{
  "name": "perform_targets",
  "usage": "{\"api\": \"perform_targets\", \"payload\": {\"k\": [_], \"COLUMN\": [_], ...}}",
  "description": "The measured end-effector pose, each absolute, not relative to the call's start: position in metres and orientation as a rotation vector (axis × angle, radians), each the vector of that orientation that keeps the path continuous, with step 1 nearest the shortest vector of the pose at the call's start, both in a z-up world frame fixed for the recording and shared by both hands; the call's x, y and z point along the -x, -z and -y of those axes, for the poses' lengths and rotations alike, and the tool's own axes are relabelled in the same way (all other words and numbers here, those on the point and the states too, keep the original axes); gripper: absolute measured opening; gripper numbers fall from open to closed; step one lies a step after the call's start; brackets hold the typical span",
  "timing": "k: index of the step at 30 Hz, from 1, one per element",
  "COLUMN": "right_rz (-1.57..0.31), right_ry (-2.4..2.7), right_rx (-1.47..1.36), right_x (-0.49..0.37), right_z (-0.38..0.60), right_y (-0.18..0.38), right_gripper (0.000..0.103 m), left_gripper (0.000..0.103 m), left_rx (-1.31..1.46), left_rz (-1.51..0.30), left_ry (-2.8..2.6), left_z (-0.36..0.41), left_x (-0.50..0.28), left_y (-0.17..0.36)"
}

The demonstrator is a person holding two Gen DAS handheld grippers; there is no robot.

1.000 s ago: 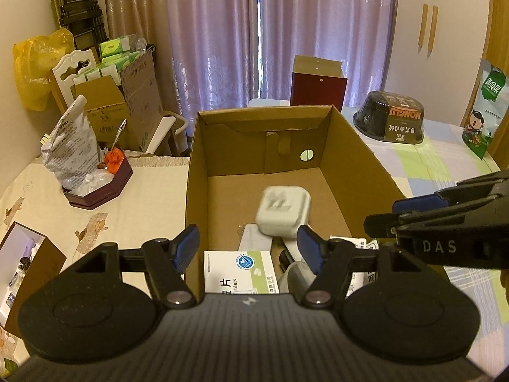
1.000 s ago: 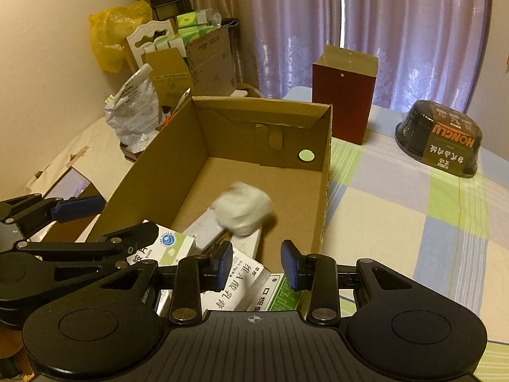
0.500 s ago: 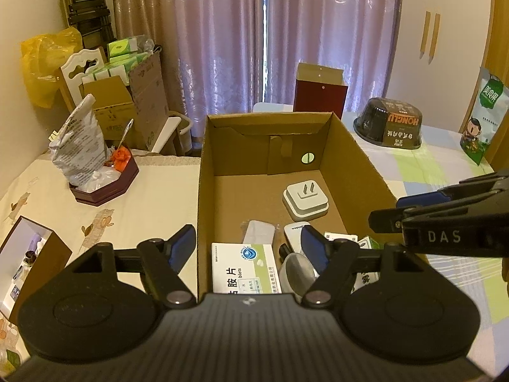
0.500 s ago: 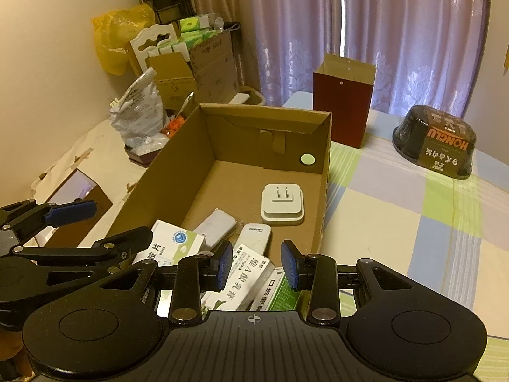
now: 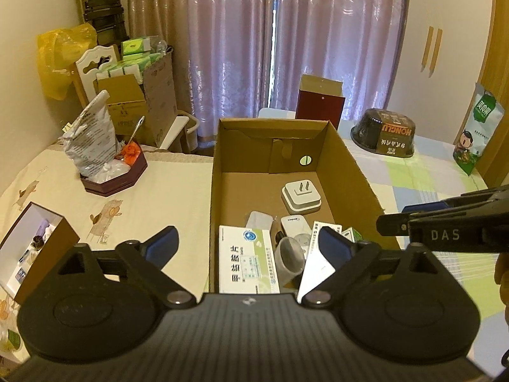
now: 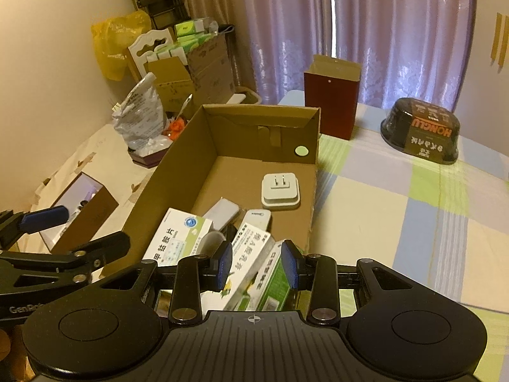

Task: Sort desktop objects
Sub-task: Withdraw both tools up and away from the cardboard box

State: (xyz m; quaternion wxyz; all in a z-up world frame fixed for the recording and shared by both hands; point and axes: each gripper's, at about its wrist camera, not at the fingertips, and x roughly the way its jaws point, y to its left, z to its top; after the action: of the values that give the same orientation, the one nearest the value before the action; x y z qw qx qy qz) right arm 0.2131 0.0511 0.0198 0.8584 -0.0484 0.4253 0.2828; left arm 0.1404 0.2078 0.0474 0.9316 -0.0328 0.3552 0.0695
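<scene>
A square white plastic adapter (image 5: 300,197) with two metal prongs lies flat on the corrugated cardboard box (image 5: 351,172) floor, beyond glossy medicine cartons (image 5: 246,262). The left gripper (image 5: 248,246) and right gripper (image 6: 257,262) hover empty, blue-padded jaws apart.

This is looking like a room in a home, probably a bedroom that is also serving for storage. Long mauve curtains (image 5: 241,44) are hanging over a window at the top centre of the frame, and pale wardrobe doors with wooden handles (image 5: 431,51) are standing at the upper right. A checked cloth (image 6: 413,197) is covering the counter on the right. Cardboard cartons with tissue packs (image 5: 136,63), a yellow plastic bag (image 5: 60,54) and a folded stepladder (image 5: 101,3) are piling up in the upper left corner.
</scene>
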Motion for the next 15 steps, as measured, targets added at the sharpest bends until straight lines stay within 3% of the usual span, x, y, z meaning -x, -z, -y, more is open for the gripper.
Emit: {"api": "perform_targets", "payload": {"k": [4,5,6,15], "right_rz": [-0.893,-0.883,-0.871,-0.861], "right_ry": [-0.591,-0.588,-0.586,-0.595], "right_rx": [0.089,0.083,0.076,0.078], "right_x": [-0.202,-0.198,-0.193,-0.165], "right_z": [-0.043,-0.041,-0.039,-0.026], "right_y": [-0.026,-0.028,-0.030,-0.041], "right_gripper": [0.042,0.075,0.094,0.094], "left_gripper": [0.099,0.099,0.099,0.102], "left_rx": [0.084,0.087,0.088,0.113], "left_rz": [-0.726,-0.728,-0.729,-0.748], "left_ry": [-0.147,-0.148,-0.149,-0.175], "left_z": [-0.206,-0.206,-0.205,-0.204], "left_x": [-0.121,-0.117,-0.112,-0.072], "left_y": [-0.052,-0.053,-0.054,-0.055]}}
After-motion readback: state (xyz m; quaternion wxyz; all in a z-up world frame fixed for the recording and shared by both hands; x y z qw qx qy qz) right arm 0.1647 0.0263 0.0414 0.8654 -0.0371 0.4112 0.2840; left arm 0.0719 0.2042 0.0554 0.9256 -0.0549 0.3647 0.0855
